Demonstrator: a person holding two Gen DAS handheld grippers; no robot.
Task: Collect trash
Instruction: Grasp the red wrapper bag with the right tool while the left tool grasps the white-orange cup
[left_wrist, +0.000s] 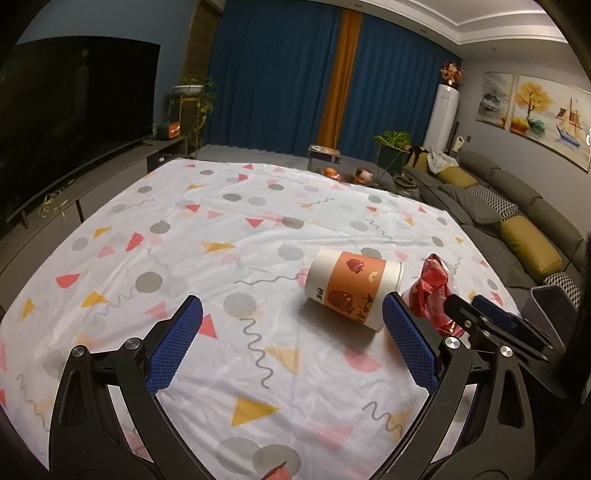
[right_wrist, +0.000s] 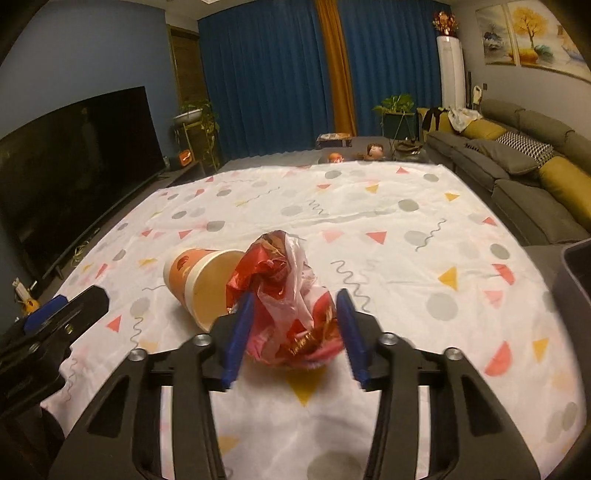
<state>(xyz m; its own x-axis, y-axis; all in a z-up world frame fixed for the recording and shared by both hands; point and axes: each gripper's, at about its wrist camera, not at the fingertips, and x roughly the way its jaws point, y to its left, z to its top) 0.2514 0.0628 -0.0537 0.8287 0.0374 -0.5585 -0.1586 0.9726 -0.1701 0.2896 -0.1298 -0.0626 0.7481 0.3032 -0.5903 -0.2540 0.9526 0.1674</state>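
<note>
So the right gripper (right_wrist: 295, 332) has its jaws narrowed around the wrapper (right_wrist: 291, 295), a crumpled red and clear plastic wad sitting on the cloth (right_wrist: 406, 206). Pads sit on both sides of it, but I can't tell if they're actually pinching yet or just bracketing it. The left gripper (left_wrist: 291, 332) is spread wide with nothing in it, low over the cloth, and the cup (left_wrist: 351, 288) lies on its side just ahead of its right finger.

The cup's open mouth points toward the wrapper, and the two look like they touch or nearly do.

Things that could go sideways, I reckon:
- The wrapper is floppy and slick, so a squeeze might only catch a loose flap and the rest slides out on the lift.
- Dragging the wrapper could nudge the cup, and it's round and on its side, so it'd roll.
- The grippers are close together, so going for the cup now risks bumping the right one.
- The bin (right_wrist: 576, 266) sits off the right edge, so a weak grip could drop the wad short of it.
</note>
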